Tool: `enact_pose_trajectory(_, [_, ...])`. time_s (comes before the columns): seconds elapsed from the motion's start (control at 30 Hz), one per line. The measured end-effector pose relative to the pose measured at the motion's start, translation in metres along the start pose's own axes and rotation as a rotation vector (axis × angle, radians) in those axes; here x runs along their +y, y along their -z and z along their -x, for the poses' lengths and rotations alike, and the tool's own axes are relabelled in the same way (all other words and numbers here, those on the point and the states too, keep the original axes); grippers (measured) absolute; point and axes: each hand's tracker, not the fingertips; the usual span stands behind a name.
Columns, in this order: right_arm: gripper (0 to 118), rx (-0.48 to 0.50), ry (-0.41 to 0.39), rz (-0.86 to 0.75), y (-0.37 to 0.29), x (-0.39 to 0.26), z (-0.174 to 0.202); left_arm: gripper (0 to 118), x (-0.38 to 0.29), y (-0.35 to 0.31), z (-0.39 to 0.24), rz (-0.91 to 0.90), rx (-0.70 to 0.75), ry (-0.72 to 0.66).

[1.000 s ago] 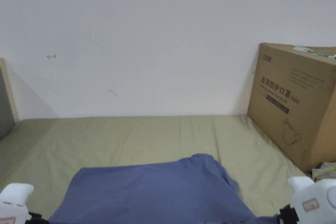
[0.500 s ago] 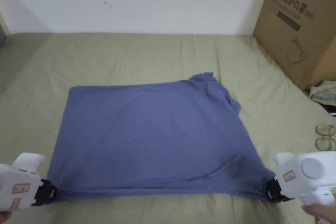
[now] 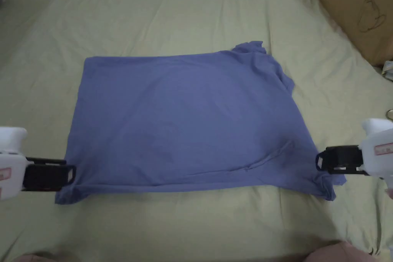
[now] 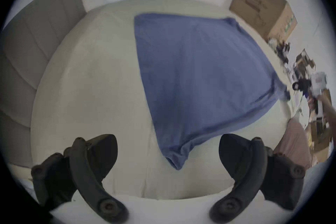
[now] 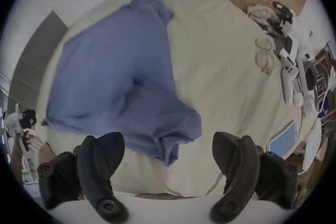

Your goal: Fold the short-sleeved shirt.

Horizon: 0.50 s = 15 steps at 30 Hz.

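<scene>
Head view, looking down on a bed (image 3: 199, 17) covered with an olive-green sheet. A blue short-sleeved shirt (image 3: 188, 121) lies spread flat in the middle of the bed, roughly a rectangle, nearer the front edge than the back. Its near left corner is slightly bunched, its near right corner is rumpled into small folds, and its far right corner is crumpled into a little peak.

At the bed's left side, the left gripper (image 3: 71, 174), white-bodied with black jaws, sits level with the shirt's near left corner, its tips right at the cloth's edge. In the left gripper view the two jaws stand wide apart with the pointed shirt corner (image 4: 175, 160) lying on the sheet between and beyond them, not pinched.

At the bed's right side, the right gripper (image 3: 320, 160) sits level with the near right corner, just beside the cloth. In the right gripper view the jaws are likewise spread wide; the rumpled corner (image 5: 163, 144) lies loose on the sheet ahead of them, and neither jaw presses on it.

A cardboard box (image 3: 360, 5) stands at the bed's far right corner. A pair of glasses (image 5: 264, 57) rests on the sheet near the right edge, well apart from the shirt.
</scene>
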Motion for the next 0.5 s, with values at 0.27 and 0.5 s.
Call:
enact_pose_trajectory(0.27, [32,0.068,-0.064,-0.261,-0.054,-0.009,0.066,26,0.001,-0.057,-0.026,-0.162,0.015,-0.154])
enact_pose_trajectory(0.5, [1,0.17,-0.028,-0.258,-0.047,-0.011,0.086,0,-0.001,-0.03,-0.032,0.061,0.065,-0.147])
